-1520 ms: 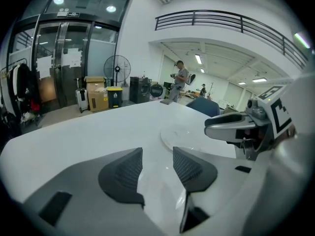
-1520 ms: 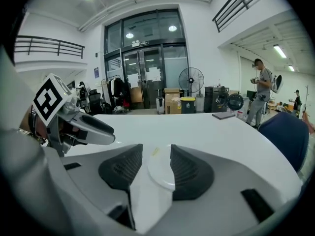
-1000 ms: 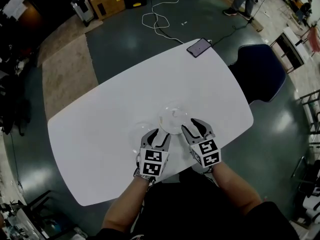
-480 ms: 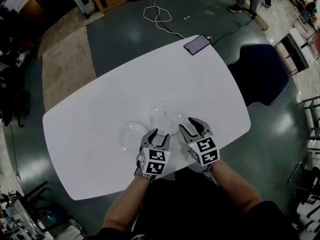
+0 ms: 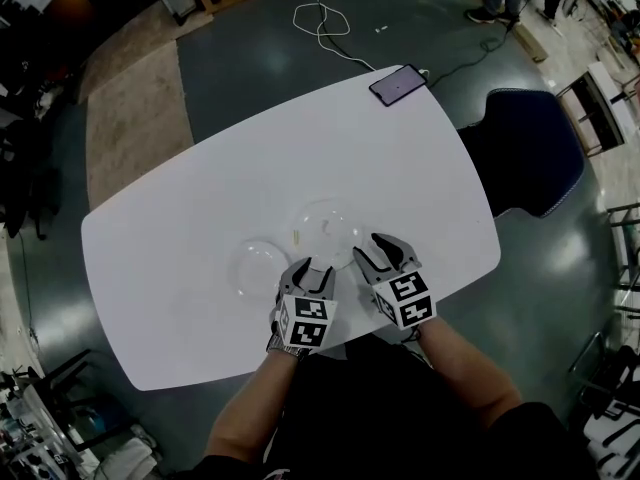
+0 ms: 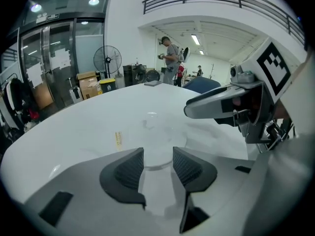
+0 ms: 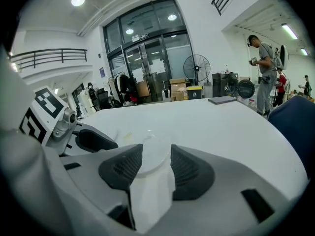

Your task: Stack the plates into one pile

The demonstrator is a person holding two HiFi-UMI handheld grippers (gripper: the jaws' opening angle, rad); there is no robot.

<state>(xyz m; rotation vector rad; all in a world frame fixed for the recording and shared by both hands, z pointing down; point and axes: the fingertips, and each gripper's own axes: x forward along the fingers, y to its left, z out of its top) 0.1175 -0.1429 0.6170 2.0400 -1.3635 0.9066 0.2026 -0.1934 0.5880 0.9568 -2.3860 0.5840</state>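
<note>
On the white tabletop lie two clear plates, not yet in one pile. The larger plate is a little toward the near edge from the middle. The smaller plate lies just beside it on its left, also near the near edge; I cannot tell if their rims touch. A small yellow sticker shows at the left part of the larger plate.

The person stands at the near edge and holds both grippers side by side over it, pointing down and forward at the larger plate. The left gripper has its jaws apart with nothing between them; in the left gripper view the near rim of the plate shows just beyond the gap. The right gripper also has its jaws spread and holds nothing; in the right gripper view the same plate lies just ahead of its pads. Neither gripper is seen to touch a plate.

A dark phone lies at the far right corner of the tabletop. A blue chair stands beside the right edge, and a white cable curls on the floor behind the table.
</note>
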